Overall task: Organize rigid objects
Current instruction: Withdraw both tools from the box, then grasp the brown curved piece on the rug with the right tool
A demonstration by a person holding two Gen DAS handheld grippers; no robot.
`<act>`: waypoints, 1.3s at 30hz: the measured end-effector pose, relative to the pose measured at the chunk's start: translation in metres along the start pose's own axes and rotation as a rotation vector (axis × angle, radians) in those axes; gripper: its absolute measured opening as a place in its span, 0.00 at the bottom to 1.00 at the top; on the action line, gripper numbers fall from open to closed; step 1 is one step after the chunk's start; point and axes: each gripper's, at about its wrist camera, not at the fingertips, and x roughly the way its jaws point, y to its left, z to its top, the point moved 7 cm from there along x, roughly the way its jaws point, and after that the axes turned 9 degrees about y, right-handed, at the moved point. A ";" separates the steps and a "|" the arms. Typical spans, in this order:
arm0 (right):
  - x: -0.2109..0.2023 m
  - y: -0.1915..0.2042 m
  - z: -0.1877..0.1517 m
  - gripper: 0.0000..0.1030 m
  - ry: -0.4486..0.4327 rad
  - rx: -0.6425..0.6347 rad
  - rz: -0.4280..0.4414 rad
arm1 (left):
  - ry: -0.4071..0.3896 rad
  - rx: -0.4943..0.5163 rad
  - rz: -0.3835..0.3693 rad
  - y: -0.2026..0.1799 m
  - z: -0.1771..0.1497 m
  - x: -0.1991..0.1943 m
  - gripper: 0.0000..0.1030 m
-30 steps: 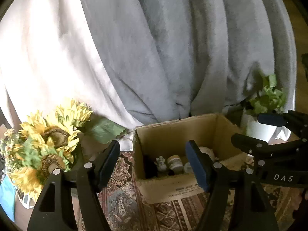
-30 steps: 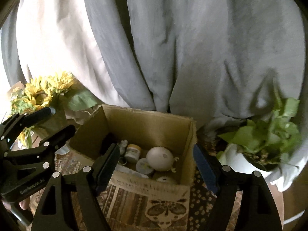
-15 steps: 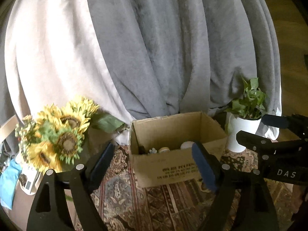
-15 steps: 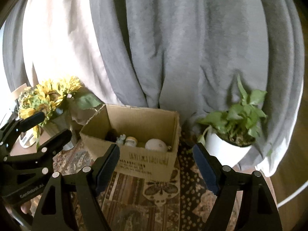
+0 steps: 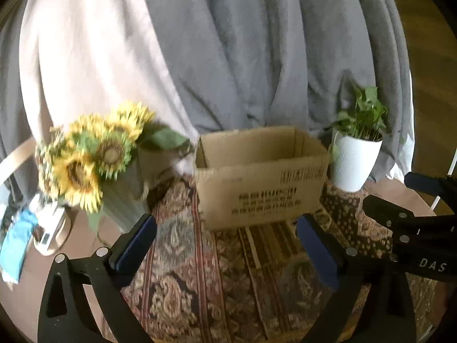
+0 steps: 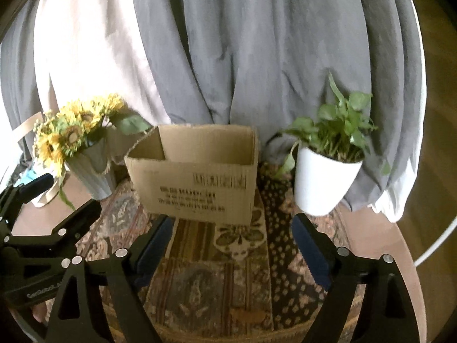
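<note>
Both grippers, left gripper (image 5: 225, 245) and right gripper (image 6: 231, 243), have just been opening and hang spread with nothing between them. The cardboard box (image 6: 197, 177) sits on the patterned rug (image 6: 217, 280) between the sunflower vase (image 6: 91, 168) and the potted plant (image 6: 325, 177). It looks light and stiffish; I'd pinch a wall near the rim, since the thin sides could buckle.

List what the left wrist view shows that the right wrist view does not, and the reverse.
Only the left wrist view: a blue cloth and a small white device beside the sunflowers.
Only the right wrist view: the cream butterfly motif on the patterned rug.
Both: the open brown cardboard box, yellow sunflowers in a ribbed grey vase, the green plant in a white pot and grey curtains.
</note>
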 end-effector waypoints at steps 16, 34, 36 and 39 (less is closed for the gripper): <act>0.013 -0.004 -0.061 0.88 0.078 0.007 -0.004 | 0.168 -0.056 0.056 -0.005 -0.073 0.012 1.00; 0.066 -0.022 -0.117 0.88 0.228 0.074 0.041 | 0.290 0.001 0.097 -0.023 -0.103 0.056 1.00; 0.074 -0.024 -0.121 0.88 0.246 0.084 0.043 | 0.303 0.007 0.097 -0.024 -0.104 0.063 1.00; 0.085 -0.027 -0.125 0.88 0.271 0.104 0.046 | 0.323 0.016 0.096 -0.027 -0.105 0.073 1.00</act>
